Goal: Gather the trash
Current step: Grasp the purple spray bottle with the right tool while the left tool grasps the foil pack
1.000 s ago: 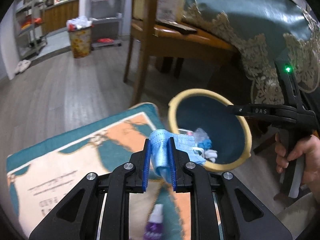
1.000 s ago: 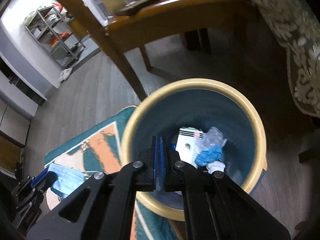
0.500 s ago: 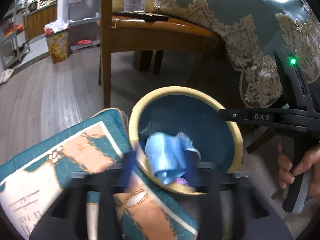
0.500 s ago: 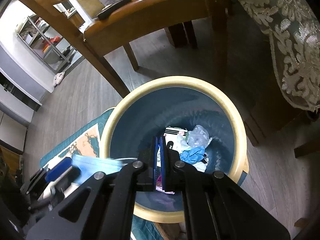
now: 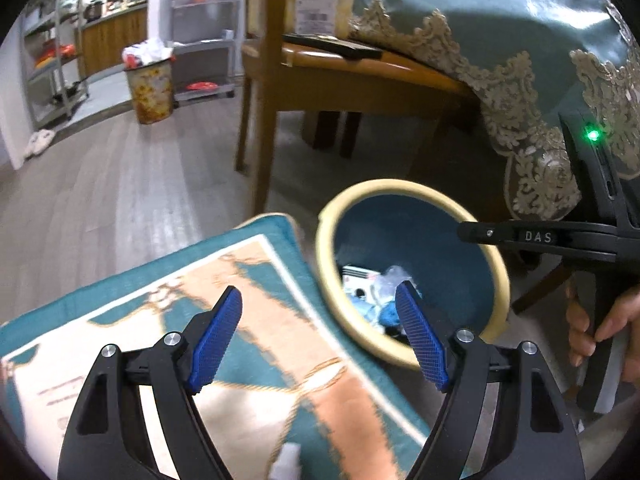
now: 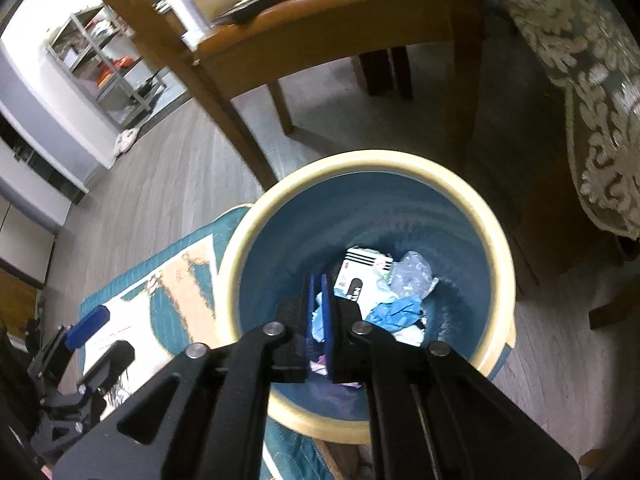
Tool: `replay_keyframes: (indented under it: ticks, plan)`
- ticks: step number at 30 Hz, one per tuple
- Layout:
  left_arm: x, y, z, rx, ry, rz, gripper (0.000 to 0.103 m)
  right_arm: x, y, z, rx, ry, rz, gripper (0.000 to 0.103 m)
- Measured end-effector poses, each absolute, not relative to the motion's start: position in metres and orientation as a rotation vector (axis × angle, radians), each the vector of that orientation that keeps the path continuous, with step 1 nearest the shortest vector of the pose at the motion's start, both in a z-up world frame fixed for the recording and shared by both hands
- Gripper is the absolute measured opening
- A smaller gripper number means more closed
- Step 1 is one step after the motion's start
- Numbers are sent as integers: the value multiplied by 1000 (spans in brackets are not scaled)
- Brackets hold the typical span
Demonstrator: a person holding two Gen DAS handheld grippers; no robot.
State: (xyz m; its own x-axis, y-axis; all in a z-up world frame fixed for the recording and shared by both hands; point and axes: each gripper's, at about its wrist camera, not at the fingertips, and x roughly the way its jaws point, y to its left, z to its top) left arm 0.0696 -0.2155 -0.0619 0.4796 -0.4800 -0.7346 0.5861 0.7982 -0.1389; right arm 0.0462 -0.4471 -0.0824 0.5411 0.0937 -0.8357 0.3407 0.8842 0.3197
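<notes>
A round bin with a yellow rim and a blue inside stands on the floor beside a rug. In it lie a white box, crumpled clear plastic, a blue glove and a light blue face mask. My left gripper hovers over the rug's edge by the bin, its jaws opening wide with nothing between them. My right gripper hangs over the bin's mouth. Its jaws are opening by a narrow slit and hold nothing. A hand holds its handle.
The teal and orange rug lies left of the bin, with a blurred white scrap at its near end. A wooden chair and a table under a lace-edged teal cloth stand behind. A full waste basket is across the floor.
My left gripper carried the blue mask over the bin, opened and let it drop inside, then drew back over the rug. The right gripper's pads have parted slightly.
</notes>
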Motion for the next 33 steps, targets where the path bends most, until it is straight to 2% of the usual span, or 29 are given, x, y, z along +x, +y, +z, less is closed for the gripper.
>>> replay_keyframes:
  ticks: [2,6,8,11,20,33]
  plan:
    - [66,-202,-56,147,840,-626,81,47,-438,-79,467,1000,-142,50]
    - [60,-171,-44,154,816,-576,85,51,-416,-71,431,988,-138,69]
    - [58,-154,-38,152,804,-543,87,52,-403,-67,403,985,-143,82]
    - [52,-120,-28,143,787,-480,90,54,-382,-63,388,982,-140,89]
    - [32,-41,-27,161,793,-341,91,49,-313,-73,448,1060,-95,90]
    - [25,36,-94,80,968,-188,91,15,-250,-98,430,1145,-135,90]
